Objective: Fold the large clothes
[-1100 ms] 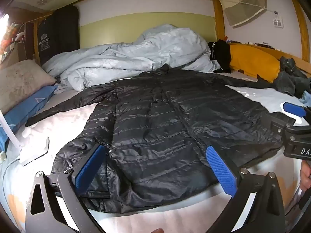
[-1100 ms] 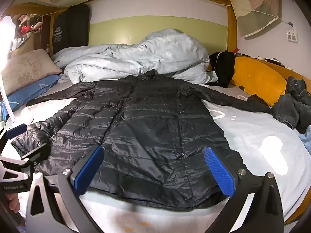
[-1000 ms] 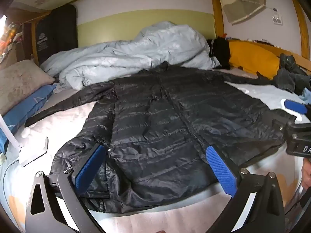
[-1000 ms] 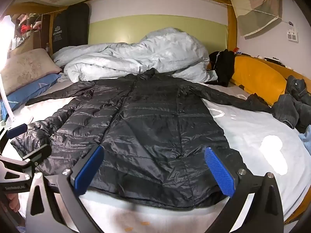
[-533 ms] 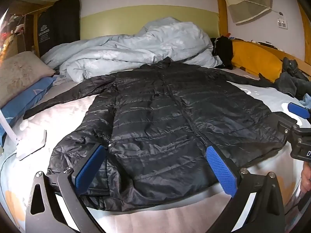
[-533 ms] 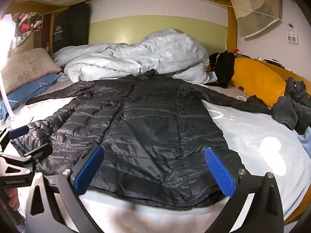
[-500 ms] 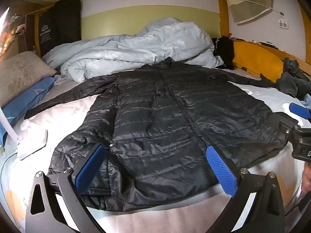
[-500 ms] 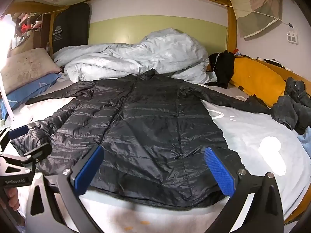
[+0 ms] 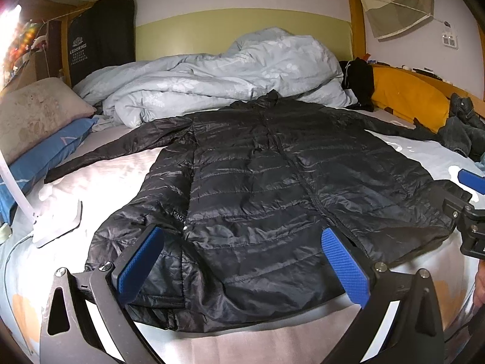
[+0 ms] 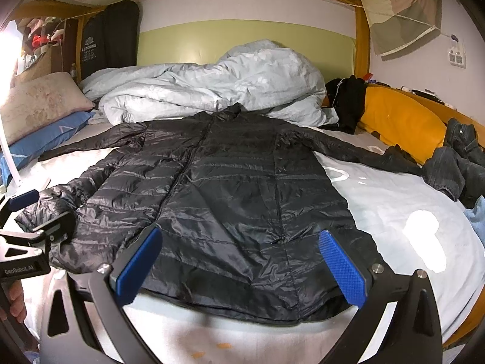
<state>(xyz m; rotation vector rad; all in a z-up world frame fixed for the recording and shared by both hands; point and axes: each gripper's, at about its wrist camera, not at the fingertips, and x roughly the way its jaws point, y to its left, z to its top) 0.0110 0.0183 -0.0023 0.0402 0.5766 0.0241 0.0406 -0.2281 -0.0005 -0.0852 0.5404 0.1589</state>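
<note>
Left wrist view: the black quilted down coat (image 9: 266,188) lies spread face up on the bed (image 9: 109,182), collar toward the heaped pale-blue duvet (image 9: 218,75), hem nearest the camera. One sleeve stretches out toward the blue pillow (image 9: 42,157); the other runs off toward the orange bolster (image 9: 409,100). The left tool (image 9: 242,261) hovers over the near hem corner with its blue pads wide apart and nothing between them. The right tool (image 9: 466,212) shows at the frame's edge beside the coat's other hem corner. Compared with a second ago the coat sits slightly lower and closer in this view, and the wall above fills more of it, so the left tool has tipped and eased a little nearer; the fabric itself has not shifted.

Right wrist view: the same coat (image 10: 230,188) fills the middle of the bed, its far sleeve reaching the dark clothes (image 10: 454,163) piled by the bolster. The right tool (image 10: 239,261) is likewise spread open and empty above the hem. The left tool (image 10: 24,212) appears at the edge, next to the bunched hem corner; whether it touches the cloth I cannot tell. This view has hardly changed over the last second.

My reading: folding has not begun, and both tools are lining up on the hem corners before a first grip.
</note>
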